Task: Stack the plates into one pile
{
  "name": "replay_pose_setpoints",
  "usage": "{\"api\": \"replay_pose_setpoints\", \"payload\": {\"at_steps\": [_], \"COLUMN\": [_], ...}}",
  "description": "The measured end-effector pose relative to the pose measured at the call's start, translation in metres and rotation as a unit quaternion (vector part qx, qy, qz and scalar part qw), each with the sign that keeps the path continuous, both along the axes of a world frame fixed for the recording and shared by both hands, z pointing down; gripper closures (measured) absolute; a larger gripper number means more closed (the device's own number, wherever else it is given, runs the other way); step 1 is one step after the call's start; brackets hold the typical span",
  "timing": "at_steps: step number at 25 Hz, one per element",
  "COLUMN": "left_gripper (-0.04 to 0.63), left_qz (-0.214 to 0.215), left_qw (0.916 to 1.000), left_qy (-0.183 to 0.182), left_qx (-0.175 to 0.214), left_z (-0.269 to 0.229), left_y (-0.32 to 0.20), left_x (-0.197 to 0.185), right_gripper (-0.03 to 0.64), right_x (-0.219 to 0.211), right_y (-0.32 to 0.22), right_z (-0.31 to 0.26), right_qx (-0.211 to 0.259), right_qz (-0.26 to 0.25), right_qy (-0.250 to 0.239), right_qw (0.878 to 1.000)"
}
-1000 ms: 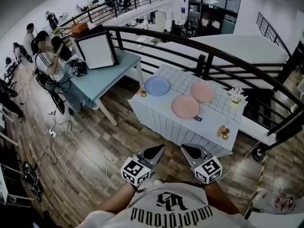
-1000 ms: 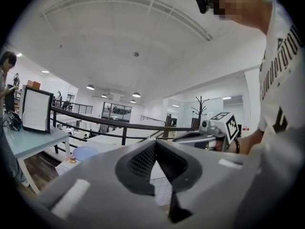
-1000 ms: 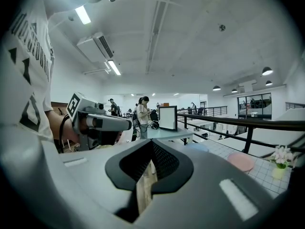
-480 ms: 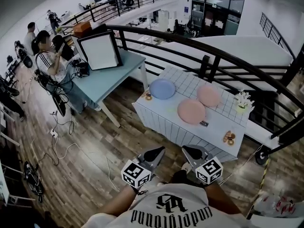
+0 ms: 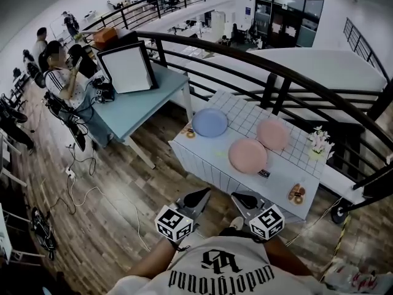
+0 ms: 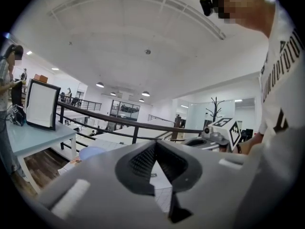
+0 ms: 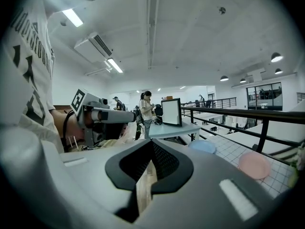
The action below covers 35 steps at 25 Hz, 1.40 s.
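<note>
Stacking is not yet begun. The blue plate [image 5: 209, 122], near pink plate [image 5: 248, 155] and far pink plate [image 5: 273, 134] lie apart on the table [image 5: 220, 144]. The left gripper [image 5: 202, 194] and right gripper [image 5: 238, 197] hang well short of it, jaws together and empty (they must reach in and open first). The small object [image 5: 298, 193] at the table's near right is too small to name.

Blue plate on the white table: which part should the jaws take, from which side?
Probably the rim nearest the person. The blue plate lies flat at the table's left end, apart from both pink plates, so a low approach from the near side lets one jaw slip under it.
</note>
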<state>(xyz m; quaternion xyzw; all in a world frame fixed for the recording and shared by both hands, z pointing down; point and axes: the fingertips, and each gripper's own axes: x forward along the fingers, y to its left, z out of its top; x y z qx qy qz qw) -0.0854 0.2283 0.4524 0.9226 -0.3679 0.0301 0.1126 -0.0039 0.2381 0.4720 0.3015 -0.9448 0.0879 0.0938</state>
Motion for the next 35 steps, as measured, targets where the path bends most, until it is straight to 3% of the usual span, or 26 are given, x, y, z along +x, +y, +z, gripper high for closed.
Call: {"api": "replay_pose_setpoints", "payload": {"at_steps": [5,16,27,35], "left_gripper": [0.546,0.546,0.546,0.546], "left_qz": [-0.007,-0.007,0.045,0.091], "left_qw": [0.9992,0.9991,0.9980,0.9922], "left_qy": [-0.034,-0.041,-0.041,-0.076], "left_qx": [0.020,0.010,-0.015,-0.038], "left_z": [0.006,0.011,0.035,0.070], "left_y": [-0.060,-0.153,-0.212,-0.265], "left_x": [0.035,0.098,0.137,0.145], "right_gripper": [0.614,0.614,0.614,0.614], "right_x": [0.046,0.139,0.191,0.205], "right_y": [-0.054,-0.140,-0.192,-0.236], "right_z": [0.007,0.009,0.043,0.075], "right_qx": [-0.007,-0.015,-0.057,-0.106], "right_qz": [0.011,0.030,0.116,0.169], "right_qy": [-0.003,0.010,0.015,0.014], "right_qw": [1.000,0.999,0.991,0.980]}}
